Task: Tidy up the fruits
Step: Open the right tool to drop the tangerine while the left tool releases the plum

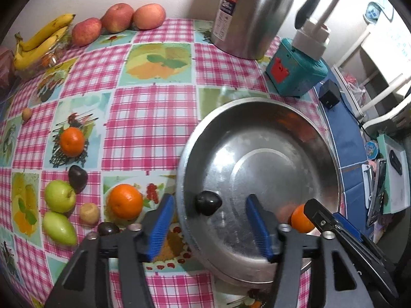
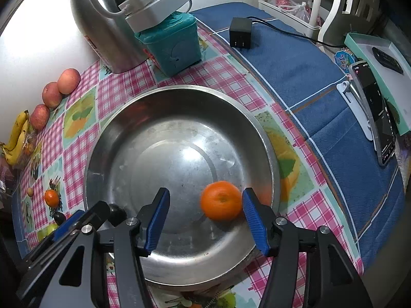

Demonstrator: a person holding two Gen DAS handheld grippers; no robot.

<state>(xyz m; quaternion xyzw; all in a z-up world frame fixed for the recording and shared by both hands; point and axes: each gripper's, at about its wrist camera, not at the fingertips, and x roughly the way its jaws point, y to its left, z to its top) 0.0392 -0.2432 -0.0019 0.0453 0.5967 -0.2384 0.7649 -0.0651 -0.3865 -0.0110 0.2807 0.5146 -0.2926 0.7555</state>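
left gripper (image 1: pixel 209 227): fingers apart, nothing clamped. small dark plum-like fruit (image 1: pixel 208 202) sits between them on the near-left wall of the round stainless steel basin (image 1: pixel 257 118), free of both pads as far as i can see.
right gripper (image 2: pixel 205 218): fingers apart too. small orange tangerine (image 2: pixel 221 200) lies in the basin just inside the right pad; i can't tell if it's touching. it looks motion-blurred, so i judge it's rolling.
risk 1: both fruits are on a sloped, slick metal wall. i expect them to roll toward the flat centre; a fast pull-out could clip one and knock it over the rim.
risk 2: the two grippers are close over the same basin. the left one's tip shows at the near left of the right view; lifting both at once could make them collide.
risk 3: basin sits loose on the pink checked tablecloth (image 1: pixel 154 118); a bump on the rim could slide it.
fruit look: tangerine glossy, round, dimple facing up. dark fruit smooth, shiny, slightly pointed.
still out: two more tangerines (image 1: pixel 72 141), green fruits (image 1: pixel 60 196) and other small pieces on the cloth at left; red apples (image 1: pixel 118 18) and bananas (image 1: pixel 41 41) at far left.
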